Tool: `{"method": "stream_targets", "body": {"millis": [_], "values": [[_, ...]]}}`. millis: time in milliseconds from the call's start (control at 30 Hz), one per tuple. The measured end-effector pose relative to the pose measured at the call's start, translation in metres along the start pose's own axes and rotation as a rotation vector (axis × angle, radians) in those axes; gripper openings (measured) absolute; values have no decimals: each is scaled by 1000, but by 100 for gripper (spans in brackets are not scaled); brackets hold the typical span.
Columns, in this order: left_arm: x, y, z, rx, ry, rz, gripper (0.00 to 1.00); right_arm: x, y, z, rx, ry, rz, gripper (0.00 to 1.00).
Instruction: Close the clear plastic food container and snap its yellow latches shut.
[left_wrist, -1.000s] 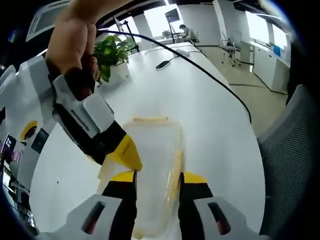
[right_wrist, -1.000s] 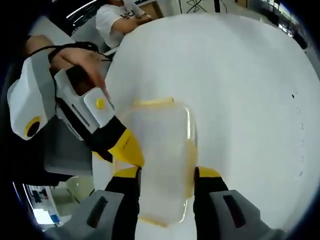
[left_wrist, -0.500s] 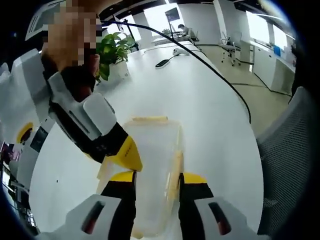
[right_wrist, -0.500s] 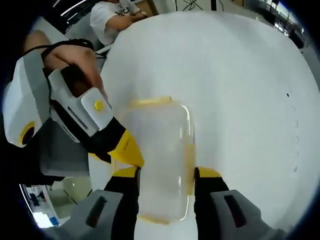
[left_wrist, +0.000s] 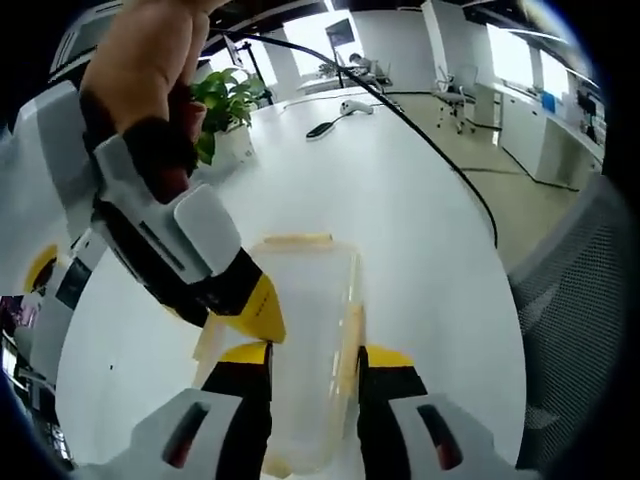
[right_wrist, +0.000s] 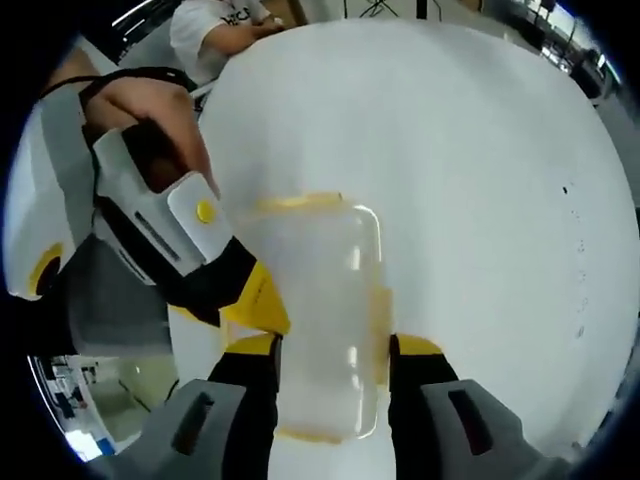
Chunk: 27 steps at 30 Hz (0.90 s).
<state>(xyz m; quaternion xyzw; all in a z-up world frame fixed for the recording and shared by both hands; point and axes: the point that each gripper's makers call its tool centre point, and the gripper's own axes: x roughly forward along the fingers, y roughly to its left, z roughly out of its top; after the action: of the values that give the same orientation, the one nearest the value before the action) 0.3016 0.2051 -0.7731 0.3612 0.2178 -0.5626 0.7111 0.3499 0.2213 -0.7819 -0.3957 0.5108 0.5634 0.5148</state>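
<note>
With the clear plastic food container (left_wrist: 305, 340) lying lid-on on the white table (left_wrist: 420, 230), the left gripper (left_wrist: 312, 362) has its jaws spread along the box's two long sides. Right gripper (right_wrist: 328, 355) likewise straddles the container (right_wrist: 318, 310), jaws apart. Yellow latch (right_wrist: 381, 320) sits folded against the right edge. Potted plant (left_wrist: 228, 100) stands far back.

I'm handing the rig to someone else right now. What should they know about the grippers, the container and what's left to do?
Left gripper: jaws astride the container, closed state unclear.
Right gripper: the same, jaws straddling the container.
Each gripper's yellow tip reaches in from the left of the other's view, at the container's edge.
Container lies on the white table, lid on. Yellow latches show along its edges; whether they are snapped is unclear.
Left: check and press each latch shut.
</note>
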Motion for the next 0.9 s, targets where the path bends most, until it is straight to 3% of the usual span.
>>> {"method": "stream_targets", "body": {"millis": [367,433,500,567,633,700,767,833,900], "values": [[-2,-6,-1,28,27,-30,27,0,5,-2,12,-8,-35,40],[-2,-6,0,5,17,-32,27,-1,5,-3,-1,-33,-50,40],[-3,-6,4,-69,2,-44,28,-3,5,-2,-10,-68,-65,40],[-3,-6,5,-55,26,-64,30,-5,5,-2,-14,-115,-82,39],[-7,-4,-3,-36,119,-37,41,-7,6,-3,-7,-132,-105,39],[-10,4,9,20,70,7,50,-9,6,0,-53,-179,-147,39],[-17,3,13,-8,69,-7,49,-11,8,2,-103,-235,-177,36],[-18,1,11,-30,91,-26,57,-11,13,0,-63,-288,-177,36],[-17,-1,1,-24,149,-24,67,-15,11,-1,-36,-359,-211,43]]}}
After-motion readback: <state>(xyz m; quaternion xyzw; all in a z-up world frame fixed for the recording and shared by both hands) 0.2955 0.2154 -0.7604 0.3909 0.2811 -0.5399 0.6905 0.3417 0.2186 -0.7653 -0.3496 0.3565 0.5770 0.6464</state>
